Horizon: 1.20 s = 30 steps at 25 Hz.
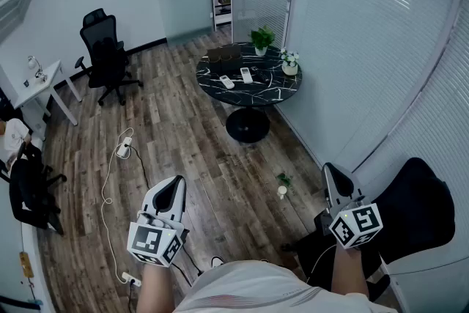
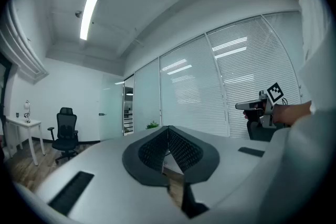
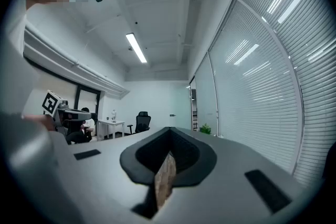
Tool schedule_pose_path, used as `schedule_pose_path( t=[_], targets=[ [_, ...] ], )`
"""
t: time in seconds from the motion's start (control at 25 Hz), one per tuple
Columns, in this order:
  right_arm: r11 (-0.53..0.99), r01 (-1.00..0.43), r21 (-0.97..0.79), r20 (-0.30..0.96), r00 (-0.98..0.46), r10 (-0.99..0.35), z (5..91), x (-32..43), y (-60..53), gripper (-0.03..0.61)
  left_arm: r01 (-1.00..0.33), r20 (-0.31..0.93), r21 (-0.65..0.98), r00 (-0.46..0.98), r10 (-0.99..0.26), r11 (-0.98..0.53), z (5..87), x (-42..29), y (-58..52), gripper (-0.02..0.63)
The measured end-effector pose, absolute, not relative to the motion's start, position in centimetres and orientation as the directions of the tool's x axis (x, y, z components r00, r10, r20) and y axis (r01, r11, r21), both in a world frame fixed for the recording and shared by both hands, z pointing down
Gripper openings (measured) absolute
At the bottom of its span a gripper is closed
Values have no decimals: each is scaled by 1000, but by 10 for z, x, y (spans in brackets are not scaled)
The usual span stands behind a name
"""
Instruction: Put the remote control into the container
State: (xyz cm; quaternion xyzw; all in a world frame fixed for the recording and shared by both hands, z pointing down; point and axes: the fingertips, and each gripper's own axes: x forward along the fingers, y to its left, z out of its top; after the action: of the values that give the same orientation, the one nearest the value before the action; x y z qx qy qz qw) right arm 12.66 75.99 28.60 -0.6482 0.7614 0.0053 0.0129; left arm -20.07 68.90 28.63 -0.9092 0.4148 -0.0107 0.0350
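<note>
On the round black table (image 1: 277, 86), two white remote controls (image 1: 227, 82) lie just beside the dark container (image 1: 223, 55). Well away from that table, the left gripper (image 1: 176, 183) and right gripper (image 1: 329, 171) are both closed, holding nothing.

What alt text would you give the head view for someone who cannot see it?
Seen from above, a person holds a left gripper and right gripper over a wood floor. Ahead, a round black table carries two remote controls, a dark container and two potted plants.
</note>
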Motion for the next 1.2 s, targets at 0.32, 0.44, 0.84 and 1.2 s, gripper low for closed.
schedule_pose_path(
  t=[0.32, 0.44, 0.84, 1.2],
  targets=[
    [156, -988, -6, -24, -156, -987, 283, 126, 764, 12, -739, -5, -80, 672, -741, -669, 282, -198, 690, 11],
    [155, -988, -2, -20, -155, -988, 287, 128, 763, 12, -739, -2, -73, 672, -740, -670, 286, -197, 689, 10],
    [187, -982, -33, 10, -187, -982, 295, 105, 751, 14, -742, 17, -43, 669, -743, -669, 297, -215, 688, 11],
    [248, -969, -4, 77, -248, -966, 306, 24, 709, 14, -771, 24, -14, 636, -771, -637, 310, -291, 672, 11]
  ],
)
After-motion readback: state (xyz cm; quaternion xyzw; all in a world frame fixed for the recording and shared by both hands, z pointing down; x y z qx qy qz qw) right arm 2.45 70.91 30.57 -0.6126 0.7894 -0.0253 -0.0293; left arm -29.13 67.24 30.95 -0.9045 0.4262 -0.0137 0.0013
